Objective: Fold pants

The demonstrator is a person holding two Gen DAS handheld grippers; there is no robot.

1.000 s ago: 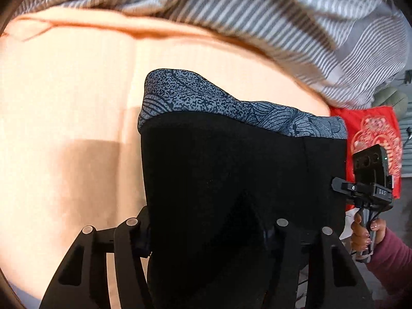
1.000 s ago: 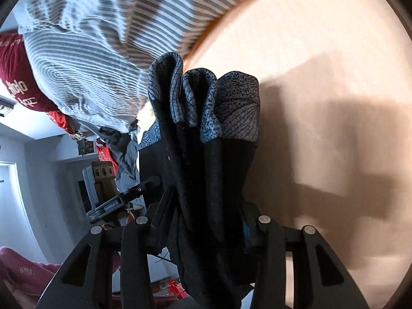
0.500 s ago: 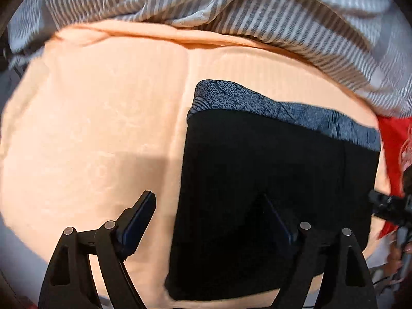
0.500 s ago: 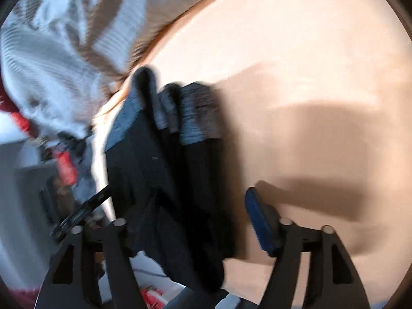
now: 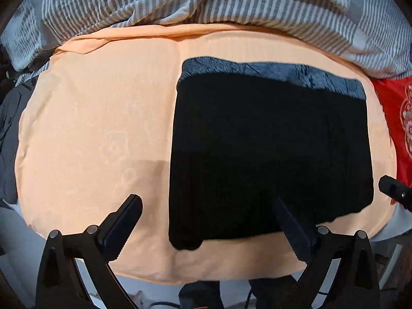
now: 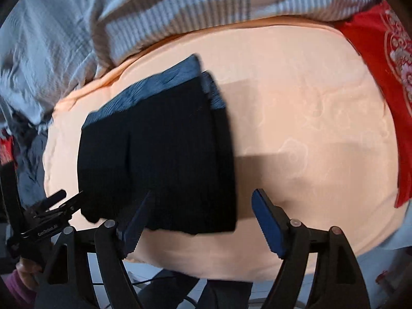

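- Pants, in the left wrist view: lying as a flat black rectangle on the peach bedcover, towards its right side, with the grey patterned waistband along the far edge, nearest the striped duvet. Looking already folded into a compact block, judging by the square outline.
- Left gripper: hanging above the near edge of the pants, pointing down, jaws opening wide with nothing pinched between them; one finger over bare bedcover, the other over black cloth. Probably letting the fold settle undisturbed.
- Showing the tip of the other gripper at the right edge, beside the red cushion.
- Pants, in the right wrist view (somewhat blurred): resting left of centre on the bedcover, several layers stacked at the right-hand edge, waistband turned towards the striped duvet.
- Right gripper: jaws opening, gripping nothing; left finger over the near edge of the pants, right finger over bare bedcover. Cannot tell whether that finger is touching the cloth.
- Catching the left gripper low on the left, held by a hand in a pink sleeve.
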